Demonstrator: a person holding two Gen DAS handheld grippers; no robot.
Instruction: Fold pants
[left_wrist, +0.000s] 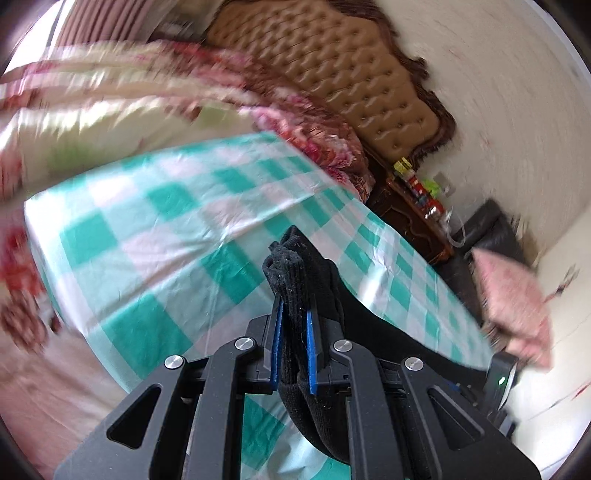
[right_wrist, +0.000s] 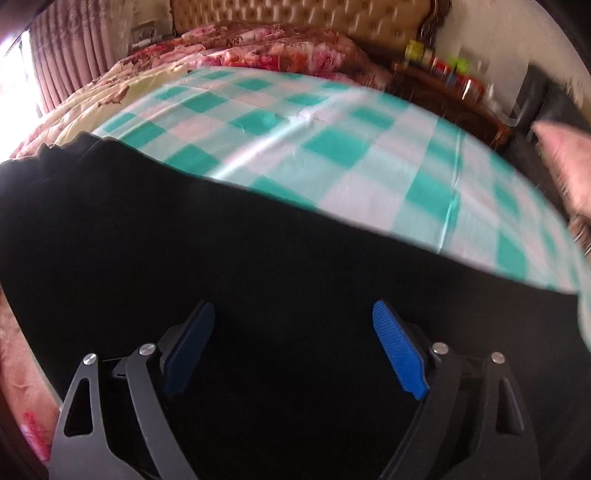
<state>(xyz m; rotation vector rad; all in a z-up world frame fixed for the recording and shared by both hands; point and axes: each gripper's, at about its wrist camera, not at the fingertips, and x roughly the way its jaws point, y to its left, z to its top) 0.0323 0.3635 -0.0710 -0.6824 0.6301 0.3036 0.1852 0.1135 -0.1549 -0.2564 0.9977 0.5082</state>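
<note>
Black pants (right_wrist: 221, 240), plain. Teal-and-white checked sheet (right_wrist: 332, 140). Red and pink floral quilt (right_wrist: 277, 48), cream at one side. Tan buttoned headboard (left_wrist: 332, 74) framed in dark brown. Pink curtains (right_wrist: 59, 66). Blue ribbed pads (right_wrist: 397, 349) on black grippers.

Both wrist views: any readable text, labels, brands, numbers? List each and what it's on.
None readable in either view.
Small colourful bottles and tins on the dark wooden nightstand: labels too small and blurred to read.
Black knit pants, pinched in the left gripper: no tag or print visible.
Green-and-white checked sheet: pattern only, no text.
Right gripper, open over the black fabric: no markings on its blue ribbed pads.
</note>
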